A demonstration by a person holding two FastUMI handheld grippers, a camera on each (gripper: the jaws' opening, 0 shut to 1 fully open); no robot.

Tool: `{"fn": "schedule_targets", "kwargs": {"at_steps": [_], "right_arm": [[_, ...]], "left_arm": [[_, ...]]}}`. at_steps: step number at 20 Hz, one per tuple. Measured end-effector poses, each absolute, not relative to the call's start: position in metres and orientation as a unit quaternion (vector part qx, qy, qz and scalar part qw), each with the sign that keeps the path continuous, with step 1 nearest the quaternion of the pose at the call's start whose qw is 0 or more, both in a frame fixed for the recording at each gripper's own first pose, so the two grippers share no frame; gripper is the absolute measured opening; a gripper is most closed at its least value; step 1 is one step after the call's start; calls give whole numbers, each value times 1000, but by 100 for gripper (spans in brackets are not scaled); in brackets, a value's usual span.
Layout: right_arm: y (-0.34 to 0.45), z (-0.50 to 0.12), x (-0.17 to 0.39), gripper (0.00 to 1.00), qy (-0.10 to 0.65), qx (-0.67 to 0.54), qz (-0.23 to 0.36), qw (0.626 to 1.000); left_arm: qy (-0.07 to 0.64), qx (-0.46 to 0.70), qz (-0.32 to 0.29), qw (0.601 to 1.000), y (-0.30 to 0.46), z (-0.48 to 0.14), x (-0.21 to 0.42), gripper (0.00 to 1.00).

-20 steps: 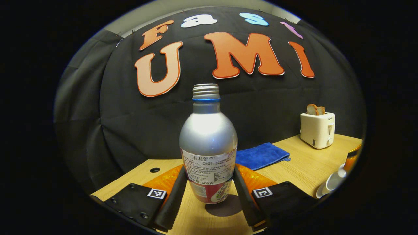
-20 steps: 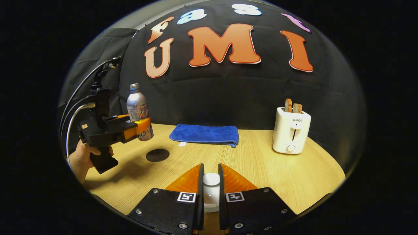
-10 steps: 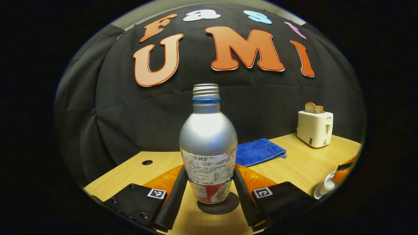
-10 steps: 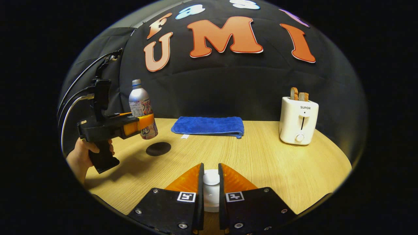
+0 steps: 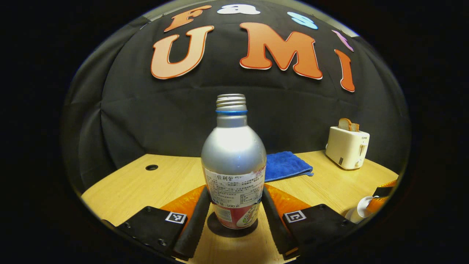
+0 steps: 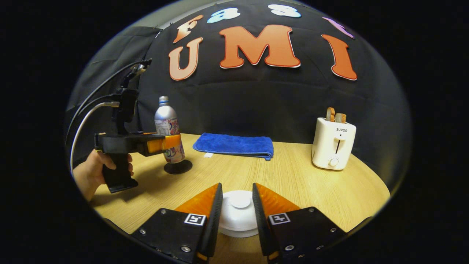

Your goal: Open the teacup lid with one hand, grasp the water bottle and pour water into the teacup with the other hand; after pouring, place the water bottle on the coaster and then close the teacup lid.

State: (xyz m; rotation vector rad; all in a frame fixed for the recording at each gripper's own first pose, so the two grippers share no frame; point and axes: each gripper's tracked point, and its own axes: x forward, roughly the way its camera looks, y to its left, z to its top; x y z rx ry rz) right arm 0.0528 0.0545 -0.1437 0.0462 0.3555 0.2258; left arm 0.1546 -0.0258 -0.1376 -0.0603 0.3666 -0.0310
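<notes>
In the left gripper view, the left gripper (image 5: 234, 209) stands nearest, at 6 o'clock. Its two black fingers (image 5: 192, 223) are closed on the lower body of the water bottle (image 5: 233, 161), one on each side, both pressing on it. The bottle is upright, silver, with a paper label and an open threaded neck without cap. Under its base lies the dark round coaster (image 5: 232, 230) on the wooden tabletop (image 5: 128, 187); from this view I cannot tell if the base touches the coaster or hangs just above it. In the right gripper view the same bottle (image 6: 168, 130) appears at about 9 o'clock, with its base on or just over the coaster (image 6: 178, 167), and a hand (image 6: 89, 174) holds the black handle of that gripper (image 6: 166, 143).

In the right gripper view, the right gripper (image 6: 236, 216) is at 6 o'clock. Its fingers (image 6: 211, 220) are partly open, one on each side of the white teacup lid (image 6: 239, 212). The knob of the lid sits between them with a gap on both sides, so they are not pressing on it. The lid lies flat, and the teacup under it is hidden.

Farther, at about 12 o'clock, a folded blue towel (image 6: 234, 145) lies on the tabletop near the black wall. At about 2 o'clock stands a white toaster (image 6: 332, 143) with slices of bread (image 6: 335, 114) in its slots, well apart from the towel.
</notes>
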Motion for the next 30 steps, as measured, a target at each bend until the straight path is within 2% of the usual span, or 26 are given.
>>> {"fn": "schedule_targets", "kwargs": {"at_steps": [4,5,6,8,10,11,13,16,23,30], "right_arm": [[52,-125,51,63,148,24,117,982],[51,-122,50,62,144,25,116,982],[48,-120,50,70,142,26,113,983],[44,-118,48,75,137,23,110,984],[39,-117,49,74,137,20,105,985],[37,-118,48,78,138,20,103,985],[34,-116,47,78,137,23,100,985],[31,-109,45,81,133,30,97,986],[28,-76,31,82,101,31,84,991],[10,-27,33,82,47,26,23,998]], "left_arm": [[202,-62,-15,977,-21,-151,161,80],[210,-64,-17,975,-22,-156,163,80],[221,-66,-19,973,-21,-163,162,81],[237,-62,-25,969,-22,-169,159,82],[242,-50,-16,969,-20,-173,160,82],[241,-54,-21,969,-22,-174,161,83],[250,-64,-33,966,-26,-177,159,87],[252,-80,-40,964,-31,-173,151,100],[215,-69,-59,972,-42,-119,105,99],[99,-31,-40,994,-42,-19,58,98]]}}
